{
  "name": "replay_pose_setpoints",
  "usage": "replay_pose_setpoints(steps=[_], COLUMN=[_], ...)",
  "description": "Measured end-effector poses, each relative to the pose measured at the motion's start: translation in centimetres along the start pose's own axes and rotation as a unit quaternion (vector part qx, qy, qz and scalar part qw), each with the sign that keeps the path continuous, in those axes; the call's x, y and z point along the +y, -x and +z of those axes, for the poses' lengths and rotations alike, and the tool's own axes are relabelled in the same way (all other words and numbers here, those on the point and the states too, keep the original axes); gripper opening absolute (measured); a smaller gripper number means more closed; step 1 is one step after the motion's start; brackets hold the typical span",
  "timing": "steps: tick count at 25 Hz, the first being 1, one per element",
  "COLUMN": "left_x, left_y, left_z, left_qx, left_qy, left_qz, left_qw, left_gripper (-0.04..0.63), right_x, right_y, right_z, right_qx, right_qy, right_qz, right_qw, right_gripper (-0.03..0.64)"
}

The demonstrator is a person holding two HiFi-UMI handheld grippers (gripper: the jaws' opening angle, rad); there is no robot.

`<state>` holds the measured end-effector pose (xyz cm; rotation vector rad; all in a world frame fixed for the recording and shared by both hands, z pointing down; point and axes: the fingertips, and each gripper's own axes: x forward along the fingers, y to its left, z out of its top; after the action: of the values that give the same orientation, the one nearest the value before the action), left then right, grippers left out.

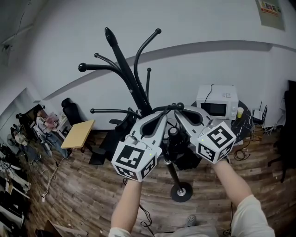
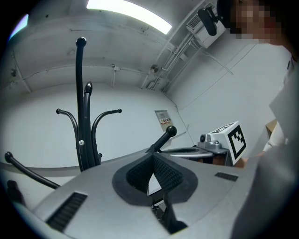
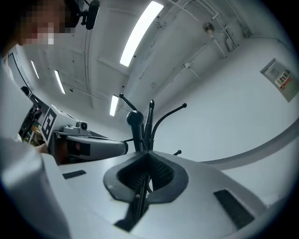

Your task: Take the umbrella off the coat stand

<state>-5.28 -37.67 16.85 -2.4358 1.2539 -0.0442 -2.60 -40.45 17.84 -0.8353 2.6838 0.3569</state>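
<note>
Head view, umbrella (image 1: 183, 159): a black bundle is seen low against the stand's pole, just under the two gripper tips and largely covered by them.
Rod (image 3: 138, 189): in the right gripper view a thin dark rod with a small rivet, seemingly a part of the umbrella, is seen running down from between the pads.
Right gripper (image 3: 147, 155): clenched, its pads pressed together on the rod; it is aimed at the stand and tilted a little upward.
Strip (image 2: 164, 215): in the left gripper view a dark strip, seemingly of the umbrella, is seen hanging from the lower edge of the pads.
Left gripper (image 2: 152, 157): clenched, the pads met at their tips with the strip caught between them; it is held just beside the right gripper, tips nearly touching.
Stand (image 1: 134, 78): black, upright, with curved arms that end in knobs; its round base (image 1: 181, 192) is set on the floor.
Forearms: both are bare, with light sleeves at the lower edge.
Floor (image 1: 83, 194): wood planks, with a cable laid across them.
Microwave (image 1: 217, 102): white, placed on a dark round tabletop (image 1: 246, 124) right of the stand, a yellow cup (image 1: 239, 112) just beside it.
Small table (image 1: 77, 133): a light wooden top is seen left of the stand.
Wall (image 1: 208, 28): white, with a poster (image 1: 270, 9) at the upper right.
</note>
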Motion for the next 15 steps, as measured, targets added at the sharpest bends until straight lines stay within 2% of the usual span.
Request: replay_pose_setpoints(steps=[6,10,13,15], left_x=[0.3,0.2,0.5,0.4], left_y=[-0.1,-0.2,-0.1,-0.1], left_z=[0.3,0.9,1.3,1.7], left_qx=[-0.011,-0.009,-0.016,-0.015], left_qy=[0.003,-0.03,-0.032,-0.049], left_qz=[0.006,0.017,0.022,0.029], left_qw=[0.9999,0.9994,0.9991,0.9983], left_gripper=[0.021,0.021,0.021,0.021], right_x=[-0.7,-1.0,-1.1,-1.0], right_y=[0.2,0.5,0.6,0.6], right_z=[0.7,1.3,1.7,2.0], right_qx=[-0.003,-0.007,-0.01,-0.01], right_qy=[0.022,0.046,0.059,0.065], right_qz=[-0.021,-0.019,-0.019,-0.021], right_qw=[1.0,0.999,0.998,0.998], right_gripper=[0.008,0.008,0.008,0.008])
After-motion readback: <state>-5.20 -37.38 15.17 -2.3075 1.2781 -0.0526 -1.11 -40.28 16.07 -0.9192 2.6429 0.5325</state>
